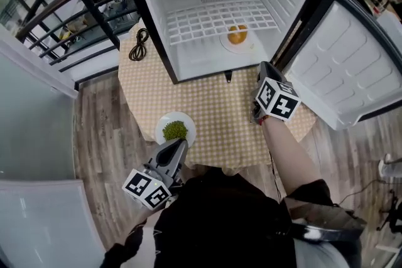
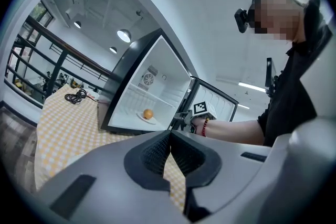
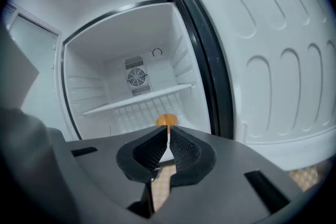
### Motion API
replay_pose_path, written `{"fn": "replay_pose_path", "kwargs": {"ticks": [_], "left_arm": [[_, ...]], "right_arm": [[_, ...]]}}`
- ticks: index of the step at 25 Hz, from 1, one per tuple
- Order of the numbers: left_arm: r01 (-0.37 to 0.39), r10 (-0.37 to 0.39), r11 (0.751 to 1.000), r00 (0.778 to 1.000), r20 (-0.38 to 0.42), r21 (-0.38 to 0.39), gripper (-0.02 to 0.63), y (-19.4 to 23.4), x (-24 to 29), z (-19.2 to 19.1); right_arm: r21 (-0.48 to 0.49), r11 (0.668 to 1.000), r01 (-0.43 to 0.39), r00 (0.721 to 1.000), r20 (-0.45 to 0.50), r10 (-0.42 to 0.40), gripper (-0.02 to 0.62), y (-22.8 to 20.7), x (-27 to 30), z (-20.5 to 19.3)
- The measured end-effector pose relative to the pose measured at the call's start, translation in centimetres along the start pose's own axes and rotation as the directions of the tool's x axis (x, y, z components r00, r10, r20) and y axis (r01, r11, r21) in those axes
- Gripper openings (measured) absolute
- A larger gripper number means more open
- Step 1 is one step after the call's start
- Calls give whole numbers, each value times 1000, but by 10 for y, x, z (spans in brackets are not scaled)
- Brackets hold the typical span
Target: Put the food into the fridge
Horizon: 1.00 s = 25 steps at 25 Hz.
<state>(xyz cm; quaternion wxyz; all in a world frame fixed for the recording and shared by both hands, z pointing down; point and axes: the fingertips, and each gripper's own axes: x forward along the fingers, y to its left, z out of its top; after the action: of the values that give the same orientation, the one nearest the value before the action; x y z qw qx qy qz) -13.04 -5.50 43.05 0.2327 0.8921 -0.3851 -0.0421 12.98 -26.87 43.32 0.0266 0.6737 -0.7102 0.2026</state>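
The small fridge (image 1: 157, 16) stands open on the checkered table. On its floor a white plate (image 1: 227, 45) carries an orange piece of food (image 1: 237, 35), which also shows in the left gripper view (image 2: 148, 113) and the right gripper view (image 3: 167, 120). A second white plate (image 1: 162, 123) with green food (image 1: 175, 130) sits near the table's front edge. My right gripper (image 1: 264, 67) hovers just outside the fridge opening, jaws shut and empty (image 3: 168, 131). My left gripper (image 1: 178, 145) is low beside the green plate, shut with nothing in it (image 2: 170, 132).
The fridge door (image 1: 342, 66) swings wide to the right. A wire shelf (image 1: 217, 19) spans the fridge's upper part. A coiled black cable (image 1: 138, 46) lies on the table (image 1: 207, 103) left of the fridge. Wood floor and a dark railing (image 1: 69, 22) surround the table.
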Motion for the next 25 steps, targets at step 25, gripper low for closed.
{"fn": "replay_pose_path", "kwargs": {"ticks": [25], "left_arm": [[195, -203, 977, 975, 95, 83, 11, -87, -27, 17]], "right_arm": [[-13, 992, -128, 991, -34, 128, 17, 38, -225, -60]]}}
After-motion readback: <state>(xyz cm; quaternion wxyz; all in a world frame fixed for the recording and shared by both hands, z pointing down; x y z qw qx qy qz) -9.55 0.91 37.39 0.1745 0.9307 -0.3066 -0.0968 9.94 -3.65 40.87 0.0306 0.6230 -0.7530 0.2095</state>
